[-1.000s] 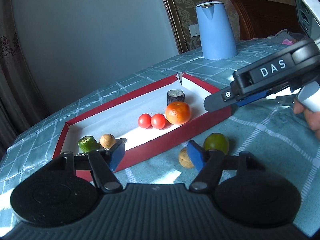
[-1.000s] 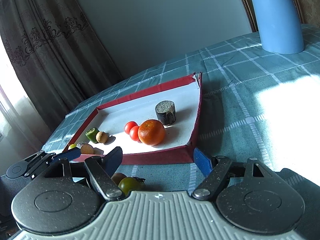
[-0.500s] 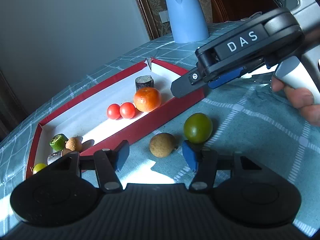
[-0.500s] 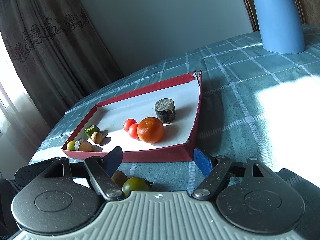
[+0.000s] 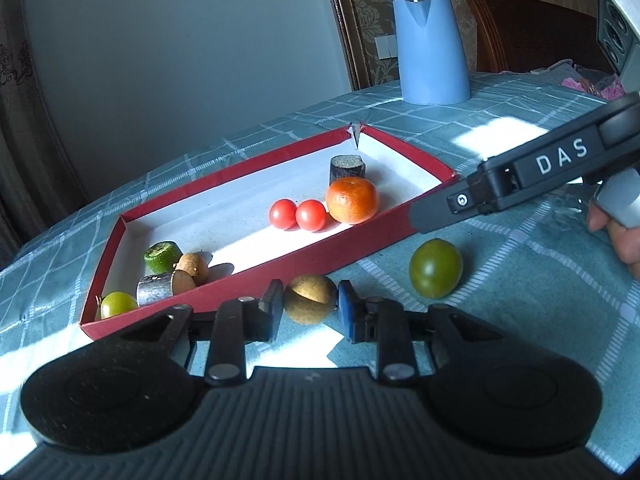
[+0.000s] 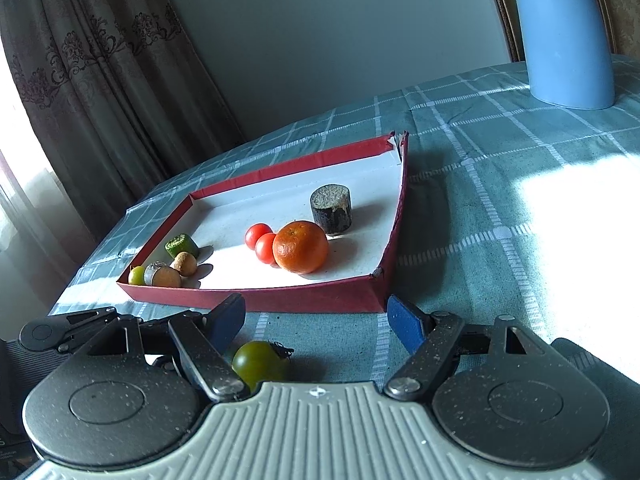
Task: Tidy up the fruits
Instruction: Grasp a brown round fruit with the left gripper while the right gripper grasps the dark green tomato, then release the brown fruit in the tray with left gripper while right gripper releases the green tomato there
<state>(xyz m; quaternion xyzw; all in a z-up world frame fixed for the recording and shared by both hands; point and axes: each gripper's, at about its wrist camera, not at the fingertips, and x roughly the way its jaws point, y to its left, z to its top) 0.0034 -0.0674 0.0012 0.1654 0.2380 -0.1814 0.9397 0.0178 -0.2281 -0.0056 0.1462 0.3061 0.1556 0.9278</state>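
Jaws closing, brown fruit point(image 5: 310, 298) between them.

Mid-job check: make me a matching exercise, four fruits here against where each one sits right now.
Things:
1. brown round fruit
2. green tomato
3. orange
4. small yellow-green fruit

Places:
A. in the red tray, beside two red tomatoes
B. on the cloth, outside the tray, clear of both grippers
C. between the closing left gripper jaws
D. in the tray's near left corner

Pairs: 1-C, 2-B, 3-A, 4-D
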